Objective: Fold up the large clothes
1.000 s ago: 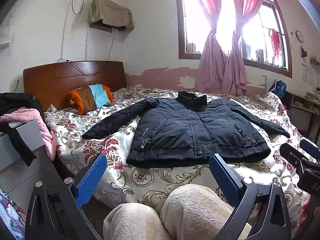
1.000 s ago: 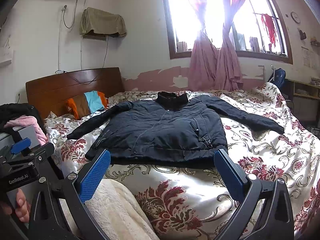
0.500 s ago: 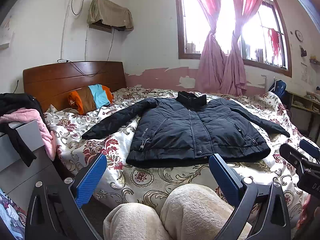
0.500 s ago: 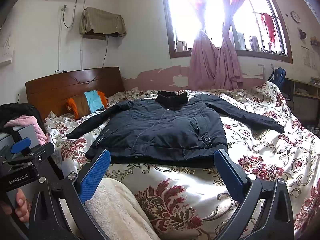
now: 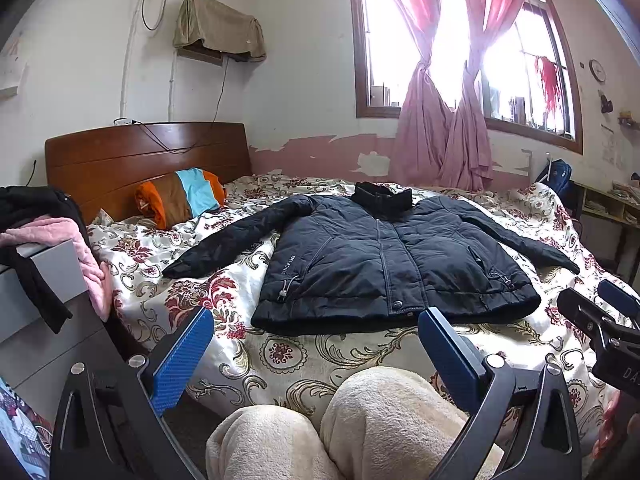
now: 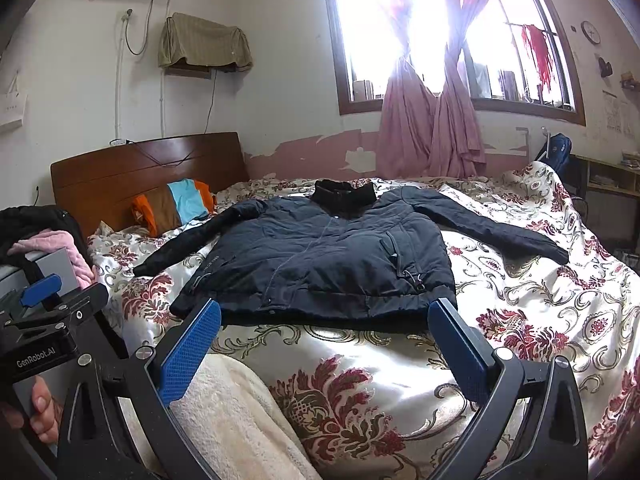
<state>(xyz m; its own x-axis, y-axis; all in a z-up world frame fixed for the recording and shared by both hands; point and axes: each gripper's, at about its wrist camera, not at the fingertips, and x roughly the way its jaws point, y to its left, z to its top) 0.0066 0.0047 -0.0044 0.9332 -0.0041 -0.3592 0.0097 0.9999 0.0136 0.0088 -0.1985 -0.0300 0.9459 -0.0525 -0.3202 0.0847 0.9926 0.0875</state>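
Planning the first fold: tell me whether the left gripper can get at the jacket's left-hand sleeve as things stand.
Probably yes. The left gripper is open and holds nothing, and the sleeve lies flat and uncovered on the bedspread, with nothing between them. The striped pillow sits clear of it, nearer the headboard.

My left wrist view looks level across the bed (image 5: 152, 264) from its near edge, over cream-clad knees (image 5: 360, 420), toward the window (image 5: 460, 40). My right wrist view faces the same way from further right. Both share the jacket (image 5: 384, 264), headboard (image 6: 140, 176), and window wall.
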